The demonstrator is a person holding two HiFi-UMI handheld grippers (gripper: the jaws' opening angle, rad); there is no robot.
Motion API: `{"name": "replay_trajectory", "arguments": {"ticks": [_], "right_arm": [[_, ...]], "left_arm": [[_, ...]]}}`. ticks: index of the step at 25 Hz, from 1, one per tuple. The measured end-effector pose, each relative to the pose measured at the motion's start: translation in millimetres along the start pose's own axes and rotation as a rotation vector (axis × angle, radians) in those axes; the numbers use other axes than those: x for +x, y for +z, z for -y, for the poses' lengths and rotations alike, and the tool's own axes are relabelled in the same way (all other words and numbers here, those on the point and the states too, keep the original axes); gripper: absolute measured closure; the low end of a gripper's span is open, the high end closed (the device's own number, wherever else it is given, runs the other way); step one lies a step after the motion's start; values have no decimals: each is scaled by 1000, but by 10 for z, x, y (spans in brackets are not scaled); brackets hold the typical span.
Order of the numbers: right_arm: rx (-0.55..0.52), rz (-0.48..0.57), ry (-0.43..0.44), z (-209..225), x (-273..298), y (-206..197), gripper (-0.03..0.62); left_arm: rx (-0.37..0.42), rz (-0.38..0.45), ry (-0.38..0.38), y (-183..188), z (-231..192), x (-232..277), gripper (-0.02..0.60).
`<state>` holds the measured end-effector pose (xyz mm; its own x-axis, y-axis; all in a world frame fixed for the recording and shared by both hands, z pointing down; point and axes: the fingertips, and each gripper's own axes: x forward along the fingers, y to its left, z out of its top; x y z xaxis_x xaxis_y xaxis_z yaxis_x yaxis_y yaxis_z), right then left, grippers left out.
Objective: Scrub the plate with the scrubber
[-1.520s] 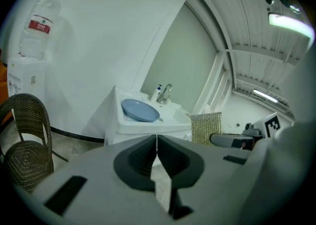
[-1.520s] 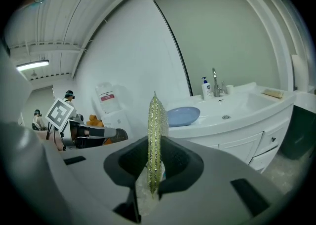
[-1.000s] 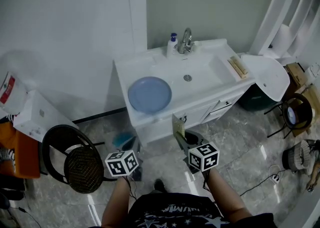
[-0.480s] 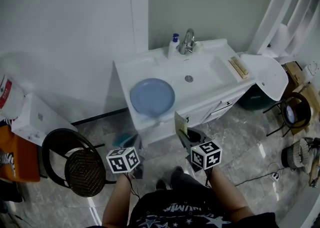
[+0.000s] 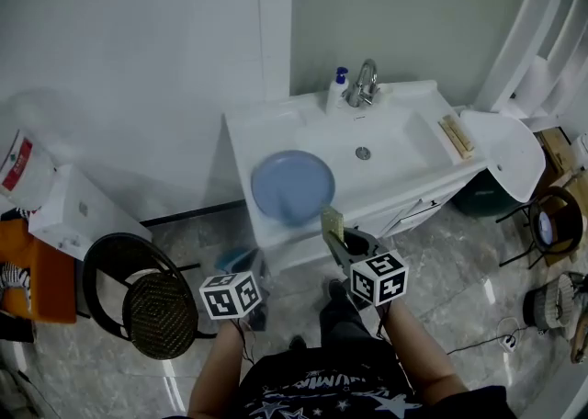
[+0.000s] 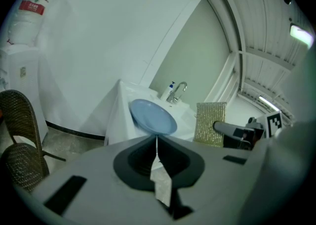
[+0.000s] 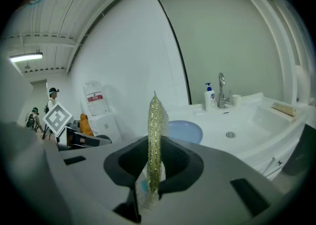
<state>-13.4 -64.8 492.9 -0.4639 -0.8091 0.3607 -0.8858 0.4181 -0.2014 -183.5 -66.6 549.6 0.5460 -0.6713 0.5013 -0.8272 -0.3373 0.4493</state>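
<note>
Both grippers are drawing closer to the white sink [image 5: 409, 94] than a second ago, the left gripper [image 6: 157, 139] holding its jaws pressed together on nothing, the right gripper [image 7: 153, 145] clamping the upright scrubber [image 7: 155, 115], while the blue plate [image 5: 292, 187] is lying on the sink's left ledge, its tilt unclear.

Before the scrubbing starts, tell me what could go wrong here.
1. The plate lies loose near the front edge of the counter, and the left gripper is shut on nothing. A push from the scrubber could slide the plate off.
2. The right gripper pinches only the scrubber's lower part, so the tall pad may bend or slip under pressure.
</note>
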Motion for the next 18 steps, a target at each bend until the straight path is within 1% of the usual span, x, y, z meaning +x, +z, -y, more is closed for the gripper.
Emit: {"name": "replay_trajectory", "arguments": {"ticks": [5,11,14,18], "right_arm": [[-20,14,35,213,243,159,522],[-16,3,67,684,494,318,523],[-12,0,86,937,636,436,522],[-18,-6,119,1158,835,580,523]], "left_arm": [[-20,7,42,127,-55,215,563],[-50,20,99,282,-21,534,563],[-70,0,138,327,-28,696,563],[-130,-33,201,343,-88,843,563]]}}
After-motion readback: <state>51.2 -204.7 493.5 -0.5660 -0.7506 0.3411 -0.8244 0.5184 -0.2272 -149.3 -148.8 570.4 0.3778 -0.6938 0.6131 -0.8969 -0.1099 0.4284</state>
